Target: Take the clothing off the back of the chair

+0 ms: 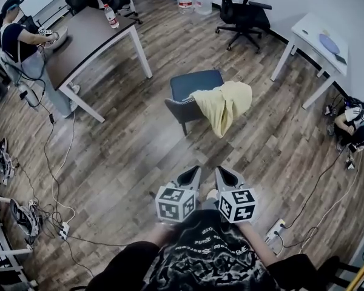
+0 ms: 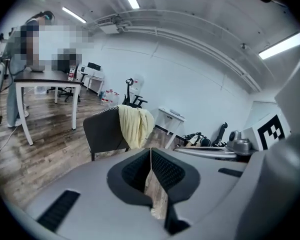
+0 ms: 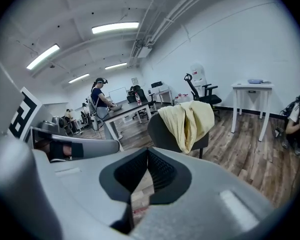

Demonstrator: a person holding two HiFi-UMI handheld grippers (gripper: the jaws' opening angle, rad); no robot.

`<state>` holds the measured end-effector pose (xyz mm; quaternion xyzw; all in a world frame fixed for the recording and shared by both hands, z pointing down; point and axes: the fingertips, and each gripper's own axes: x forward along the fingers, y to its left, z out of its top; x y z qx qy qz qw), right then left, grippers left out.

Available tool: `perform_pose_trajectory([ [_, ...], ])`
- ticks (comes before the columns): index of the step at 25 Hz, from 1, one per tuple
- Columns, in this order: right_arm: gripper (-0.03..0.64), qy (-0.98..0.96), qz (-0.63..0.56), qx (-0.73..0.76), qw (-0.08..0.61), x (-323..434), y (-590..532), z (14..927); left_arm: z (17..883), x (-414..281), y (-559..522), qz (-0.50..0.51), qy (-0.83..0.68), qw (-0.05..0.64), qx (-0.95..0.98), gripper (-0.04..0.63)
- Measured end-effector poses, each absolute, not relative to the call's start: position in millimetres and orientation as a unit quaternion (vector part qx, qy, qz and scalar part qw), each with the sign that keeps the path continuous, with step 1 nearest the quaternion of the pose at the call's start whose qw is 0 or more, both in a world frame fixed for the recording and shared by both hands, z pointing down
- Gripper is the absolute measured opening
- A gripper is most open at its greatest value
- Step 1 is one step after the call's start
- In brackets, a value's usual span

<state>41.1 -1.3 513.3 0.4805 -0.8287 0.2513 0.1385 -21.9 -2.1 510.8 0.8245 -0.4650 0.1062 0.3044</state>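
A pale yellow garment (image 1: 225, 105) hangs over the back of a dark chair (image 1: 194, 85) in the middle of the wooden floor. The same garment (image 2: 134, 124) and chair (image 2: 104, 132) stand ahead in the left gripper view, and the garment (image 3: 188, 118) drapes the chair (image 3: 165, 134) in the right gripper view too. My left gripper (image 1: 192, 173) and right gripper (image 1: 223, 171) are side by side, well short of the chair, both pointing at it. Both are shut with nothing between the jaws.
A dark-topped table (image 1: 88, 38) with a bottle (image 1: 111, 17) stands at the left, a person (image 1: 18, 38) sitting at it. A black office chair (image 1: 242, 14) and a white table (image 1: 318, 41) are at the back right. Cables (image 1: 54, 180) trail on the left floor. Another person (image 1: 353, 126) crouches at right.
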Motion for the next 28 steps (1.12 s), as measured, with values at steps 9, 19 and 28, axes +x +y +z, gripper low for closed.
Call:
perform_pose_trajectory([
  [9,0.003,-0.827,0.267,0.473,0.143,82.3,-37.6,518.4,519.3,15.0,-33.4,0.108,-0.483,0.324,0.806,0.015],
  [19,0.003,-0.831,0.278,0.464,0.128,103.7,-51.8,520.0,522.4,32.9,-45.2,0.116,-0.499,0.323,0.796,0.016],
  [28,0.005,-0.83,0.284,0.459,0.141,107.6,-58.0,524.9,528.9,36.9,-53.0,0.113,-0.496,0.345,0.789,0.017],
])
